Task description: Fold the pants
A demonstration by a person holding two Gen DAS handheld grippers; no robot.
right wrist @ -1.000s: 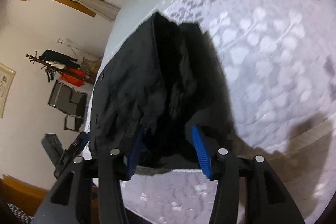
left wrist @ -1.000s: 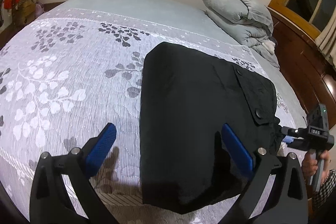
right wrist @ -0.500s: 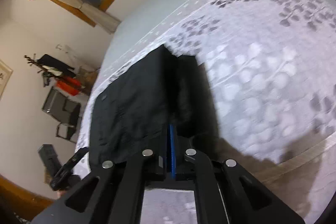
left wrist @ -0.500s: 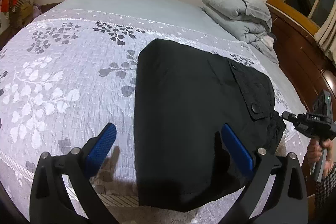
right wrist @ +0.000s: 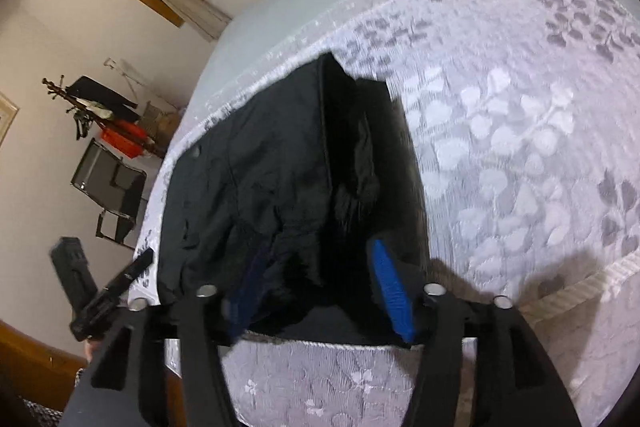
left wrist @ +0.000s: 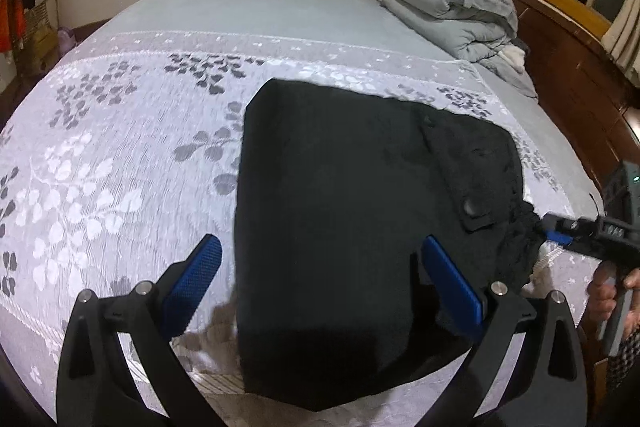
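— What took up most of the view?

— The bed (left wrist: pixel 248 11), covered by a pale bedspread (left wrist: pixel 120 147) with a grey and white leaf print. A folded grey duvet (left wrist: pixel 448 3) sat at its far right corner, well apart from the work.

— And the pants?

— The pants (left wrist: pixel 344 219) lay on the bedspread as a black, roughly rectangular folded bundle, near the edge of the bed closest to the person. A buttoned pocket flap (left wrist: pixel 472 207) faced up on the right side of the bundle. From the right wrist view the pants (right wrist: pixel 256 187) showed stacked layers with a gap between them.

— How did the left hand-held gripper stand?

— The left hand-held gripper (left wrist: pixel 320 287) was spread wide, holding nothing. Its right blue pad sat over the black cloth and its left blue pad over the bare bedspread; whether either touched the fabric, I could not tell.

— The right one?

— The right hand-held gripper (right wrist: pixel 320 291) had its blue fingers apart, at the rumpled near end of the bundle. In the left wrist view, the right hand-held gripper (left wrist: pixel 556 233) met the cloth at the bundle's right corner. The frame was blurred there, so I could not say if any layer was pinched.
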